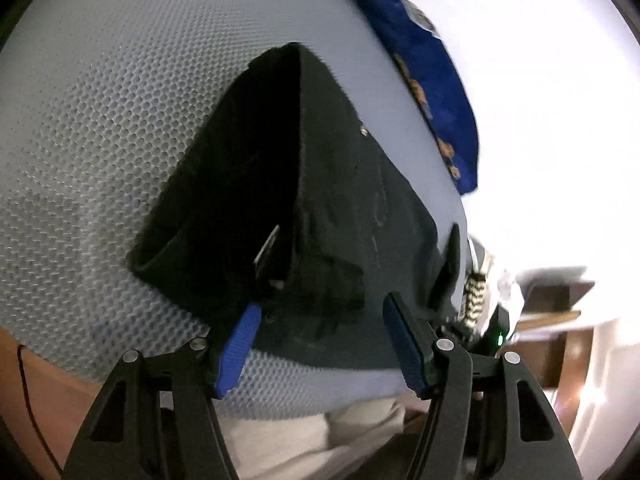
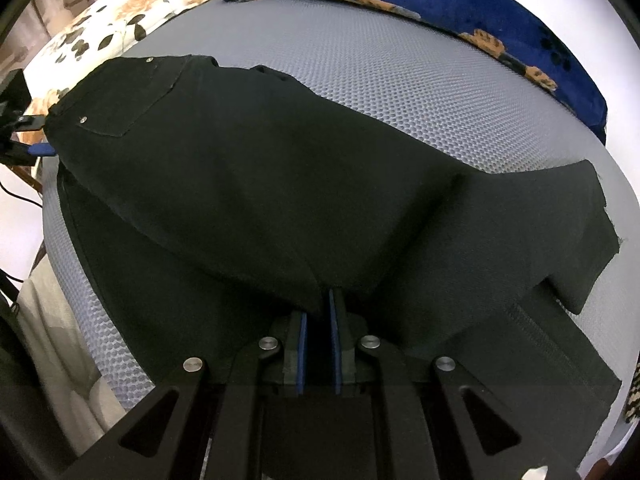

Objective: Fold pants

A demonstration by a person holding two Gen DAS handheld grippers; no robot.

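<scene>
Black pants (image 2: 280, 184) lie on a grey mesh mattress (image 2: 400, 80), folded lengthwise with the waist and a back pocket at the left and the leg ends at the right. My right gripper (image 2: 318, 300) is shut on the pants' near folded edge, lifting it slightly. In the left wrist view the pants (image 1: 312, 200) lie just ahead, waistband opening towards me. My left gripper (image 1: 320, 312) is open, its blue fingertips (image 1: 240, 340) spread over the waist end and holding nothing. The left gripper also shows in the right wrist view (image 2: 40, 150) at the waist.
A blue blanket with orange paw prints (image 2: 500, 12) lies along the mattress's far edge. A floral pillow (image 2: 108, 20) sits at the far left. A beige sheet (image 1: 320, 432) hangs below the mattress's near edge. Wooden furniture (image 1: 560, 304) stands at the right.
</scene>
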